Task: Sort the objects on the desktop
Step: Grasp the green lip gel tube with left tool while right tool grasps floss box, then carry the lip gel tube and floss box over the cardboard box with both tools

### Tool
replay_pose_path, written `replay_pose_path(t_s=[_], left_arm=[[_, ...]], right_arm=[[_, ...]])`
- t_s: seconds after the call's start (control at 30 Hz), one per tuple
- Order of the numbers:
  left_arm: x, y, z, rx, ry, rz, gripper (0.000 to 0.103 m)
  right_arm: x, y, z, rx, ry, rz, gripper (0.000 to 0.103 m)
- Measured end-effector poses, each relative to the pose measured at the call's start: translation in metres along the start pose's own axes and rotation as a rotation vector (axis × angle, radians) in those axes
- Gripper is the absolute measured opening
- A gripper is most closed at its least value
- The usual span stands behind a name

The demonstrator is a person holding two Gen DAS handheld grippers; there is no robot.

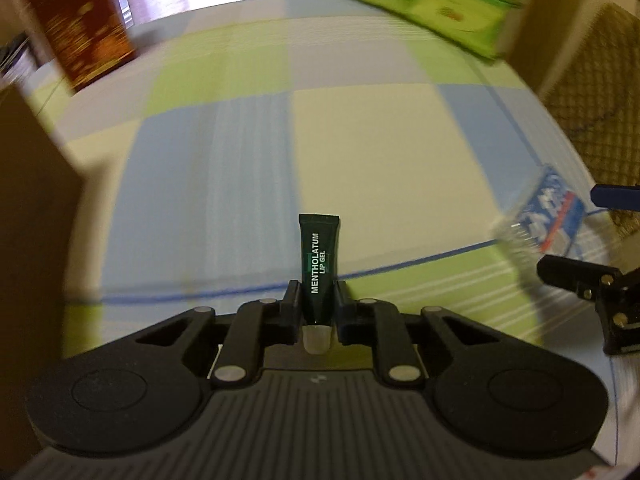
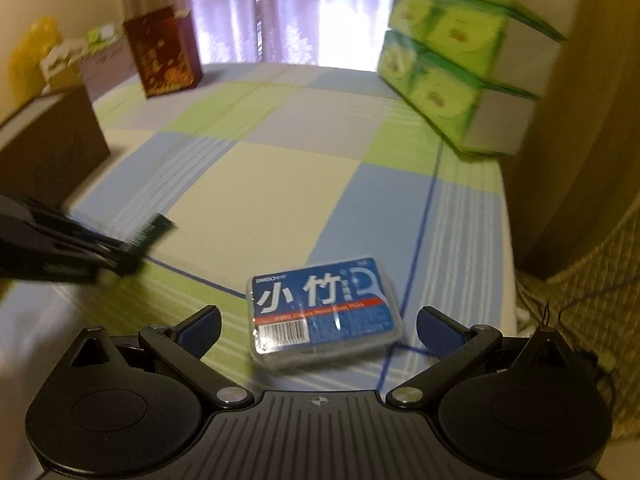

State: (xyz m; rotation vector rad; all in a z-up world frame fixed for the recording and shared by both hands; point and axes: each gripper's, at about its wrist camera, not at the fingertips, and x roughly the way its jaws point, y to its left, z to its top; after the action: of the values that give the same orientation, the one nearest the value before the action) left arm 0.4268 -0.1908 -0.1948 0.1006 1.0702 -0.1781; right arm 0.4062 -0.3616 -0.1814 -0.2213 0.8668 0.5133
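My left gripper (image 1: 318, 300) is shut on a dark green lip gel tube (image 1: 319, 258), held above the checked tablecloth with its clear cap toward the camera. In the right wrist view that same left gripper (image 2: 128, 256) shows blurred at the left with the tube (image 2: 154, 230) sticking out. My right gripper (image 2: 318, 330) is open, its blue pads (image 2: 202, 330) either side of a clear flat floss-pick box (image 2: 324, 314) with a blue label that lies on the cloth. That box (image 1: 548, 216) appears blurred at the right of the left wrist view, beside the right gripper (image 1: 600, 240).
A brown cardboard box (image 2: 52, 148) stands at the left. A dark red carton (image 2: 164, 52) stands at the far left of the table. Stacked green tissue packs (image 2: 460, 48) rise at the far right. The tablecloth (image 2: 280, 184) ends at the right near a woven seat (image 2: 580, 320).
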Motion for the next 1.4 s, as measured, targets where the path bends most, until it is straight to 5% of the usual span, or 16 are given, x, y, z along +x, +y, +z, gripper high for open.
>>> replay_pose_path(t_s=[0.27,0.33,0.4,1.07,1.4], left_arm=[[-0.027,0.028,-0.040,-0.049,0.011,0.031,0.014],[-0.031,0.029,-0.046,-0.055,0.015,0.032,0.014],[-0.036,0.030,-0.053,-0.065,0.023,0.033,0.014],[-0.081,0.012,-0.121,-0.056,0.129,-0.011,0.013],[-0.077,0.004,-0.116,-0.001,0.096,0.013,0.021]], right_arm=[[0.022,0.007,0.000,-0.022,0.042,-0.042,0.100],[0.023,0.010,-0.001,-0.034,0.044,-0.060,0.086],[0.023,0.013,0.000,-0.044,0.052,-0.060,0.085],[-0.042,0.087,-0.063,-0.160,0.156,0.201,0.085],[-0.041,0.101,-0.068,-0.189,0.138,0.144,0.092]])
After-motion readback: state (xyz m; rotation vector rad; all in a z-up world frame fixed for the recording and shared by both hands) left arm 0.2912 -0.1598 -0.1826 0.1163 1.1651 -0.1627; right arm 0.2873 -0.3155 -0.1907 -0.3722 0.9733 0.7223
